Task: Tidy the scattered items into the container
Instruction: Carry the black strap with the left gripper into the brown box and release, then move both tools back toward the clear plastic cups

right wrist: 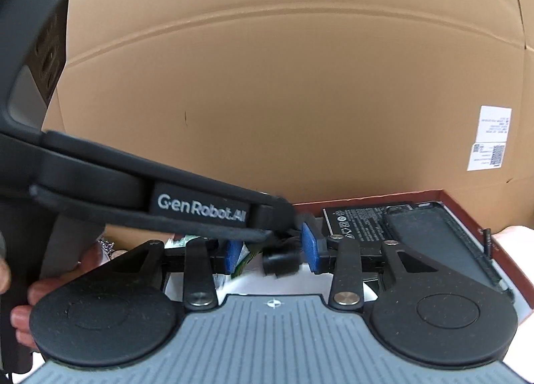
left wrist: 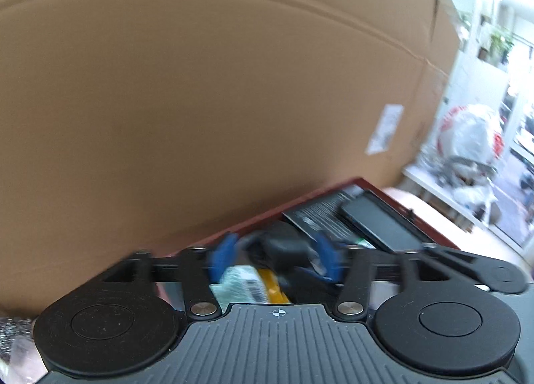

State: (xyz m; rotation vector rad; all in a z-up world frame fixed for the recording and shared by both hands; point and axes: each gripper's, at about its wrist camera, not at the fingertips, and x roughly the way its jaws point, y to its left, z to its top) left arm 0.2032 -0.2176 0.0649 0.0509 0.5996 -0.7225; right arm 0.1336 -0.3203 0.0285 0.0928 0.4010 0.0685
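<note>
A: Behind the red-rimmed container [right wrist: 467,198] – cardboard wall [right wrist: 283,100]; cluttered white shelf [left wrist: 434,190] at right.

B: Left gripper [left wrist: 275,258] released above a black adapter [left wrist: 283,245] inside it. Right gripper [right wrist: 272,250] unclenched – jaws clear of adapter.

wrist cams – low, close | shared: red tray [left wrist: 253,221], cardboard box [right wrist: 300,100]

Big cardboard box [right wrist: 300,100] behind, white label [right wrist: 490,137].
</note>
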